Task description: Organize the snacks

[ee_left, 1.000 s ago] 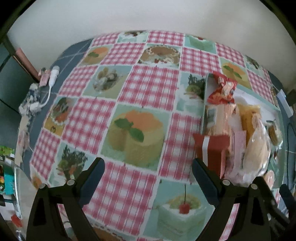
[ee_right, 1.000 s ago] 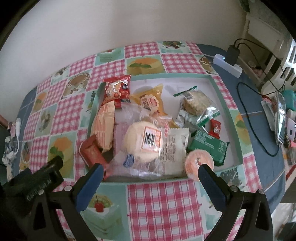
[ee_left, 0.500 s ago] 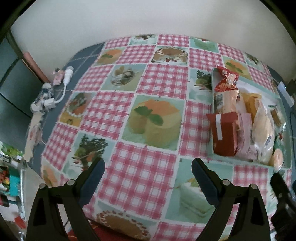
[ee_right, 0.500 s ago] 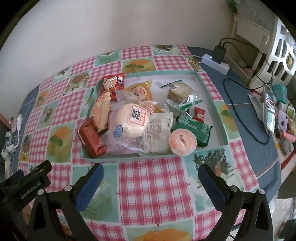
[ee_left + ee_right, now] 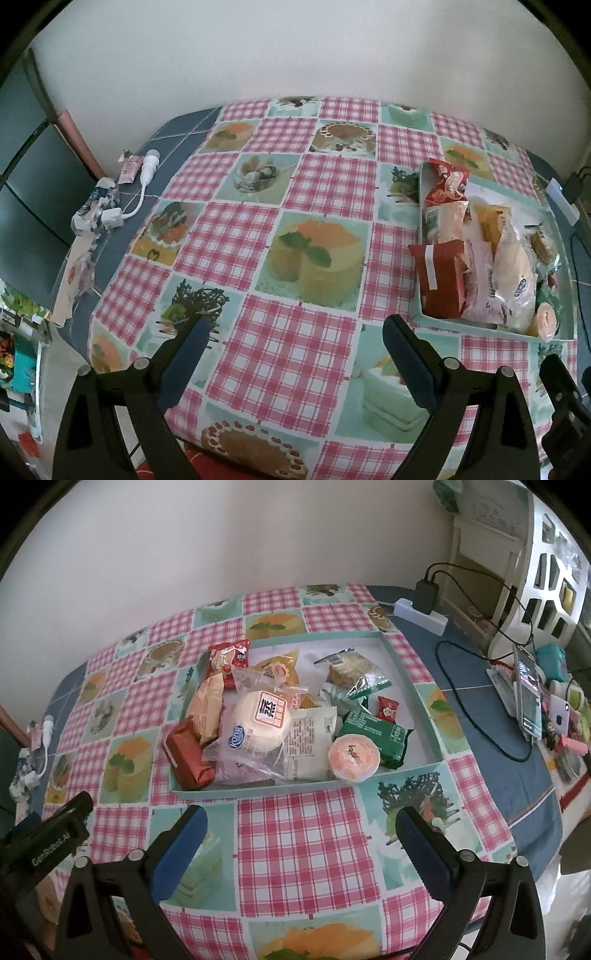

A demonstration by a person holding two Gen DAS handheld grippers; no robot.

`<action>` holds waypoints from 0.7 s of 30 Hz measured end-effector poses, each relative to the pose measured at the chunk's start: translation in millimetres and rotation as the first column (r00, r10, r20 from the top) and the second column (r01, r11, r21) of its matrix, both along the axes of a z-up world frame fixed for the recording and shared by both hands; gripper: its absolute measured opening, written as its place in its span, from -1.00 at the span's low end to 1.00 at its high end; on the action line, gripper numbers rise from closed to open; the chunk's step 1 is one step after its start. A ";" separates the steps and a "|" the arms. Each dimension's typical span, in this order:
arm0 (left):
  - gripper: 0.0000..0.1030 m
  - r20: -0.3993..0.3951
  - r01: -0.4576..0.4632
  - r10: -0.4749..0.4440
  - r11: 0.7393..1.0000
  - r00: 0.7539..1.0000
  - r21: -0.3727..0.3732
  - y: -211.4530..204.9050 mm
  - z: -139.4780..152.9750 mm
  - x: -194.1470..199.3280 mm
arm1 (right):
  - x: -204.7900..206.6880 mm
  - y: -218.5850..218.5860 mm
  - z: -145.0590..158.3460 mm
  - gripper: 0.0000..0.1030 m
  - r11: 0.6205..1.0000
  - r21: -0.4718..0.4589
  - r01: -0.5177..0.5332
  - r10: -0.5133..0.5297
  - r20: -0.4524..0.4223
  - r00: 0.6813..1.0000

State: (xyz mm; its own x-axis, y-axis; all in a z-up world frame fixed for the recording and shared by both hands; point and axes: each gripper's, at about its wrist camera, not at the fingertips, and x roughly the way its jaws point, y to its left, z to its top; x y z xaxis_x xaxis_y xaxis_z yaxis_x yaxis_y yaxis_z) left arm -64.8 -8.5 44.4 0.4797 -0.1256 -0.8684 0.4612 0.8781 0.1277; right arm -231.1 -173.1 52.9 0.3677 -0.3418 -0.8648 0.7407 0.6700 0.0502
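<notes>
Snacks piled in teal tray (image 5: 406, 686) at table's far right. Right gripper (image 5: 301, 834) wide, empty, near the tray's front edge; left gripper (image 5: 295, 343) wide, empty, over bare tablecloth (image 5: 317, 184). Step looks like pre-pick or finished; next move likely reach for jelly cup (image 5: 354, 758).

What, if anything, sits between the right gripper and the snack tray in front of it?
Nothing visible does. In the right wrist view, the open right gripper faces the tray across a bare strip of checked tablecloth. The left gripper sits off to the side, not in that path.
</notes>
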 end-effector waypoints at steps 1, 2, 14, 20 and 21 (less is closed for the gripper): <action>0.85 -0.001 -0.002 0.002 1.000 1.000 0.002 0.2 -0.2 0.2 | 0.7 0.6 0.3 1.00 1.000 -0.002 -0.004 0.004 -0.001 1.000; 0.85 -0.003 -0.004 0.004 1.000 1.000 0.003 0.3 -0.1 0.0 | 1.4 1.3 1.0 1.00 1.000 -0.005 -0.009 0.009 0.000 1.000; 0.85 -0.001 0.018 -0.018 1.000 1.000 0.024 -0.4 1.8 -2.9 | -3.8 -3.9 7.4 1.00 1.000 -0.012 0.029 -0.029 0.020 0.999; 0.85 0.005 0.040 -0.040 0.999 0.999 0.027 -2.3 3.3 -4.1 | -6.1 -5.0 10.4 1.00 0.998 -0.026 0.053 -0.052 0.024 0.998; 0.85 0.004 0.041 -0.041 0.999 0.999 0.026 -2.5 3.3 -4.0 | -5.6 -4.1 10.5 1.00 0.998 -0.027 0.053 -0.052 0.023 0.998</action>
State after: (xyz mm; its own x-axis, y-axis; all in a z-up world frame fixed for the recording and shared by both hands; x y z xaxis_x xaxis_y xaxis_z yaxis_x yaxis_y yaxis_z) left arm -68.8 -11.1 47.7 0.4782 -0.1225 -0.8697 0.4962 0.8547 0.1524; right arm -236.8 -177.2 63.4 0.3678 -0.3850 -0.8465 0.7737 0.6316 0.0489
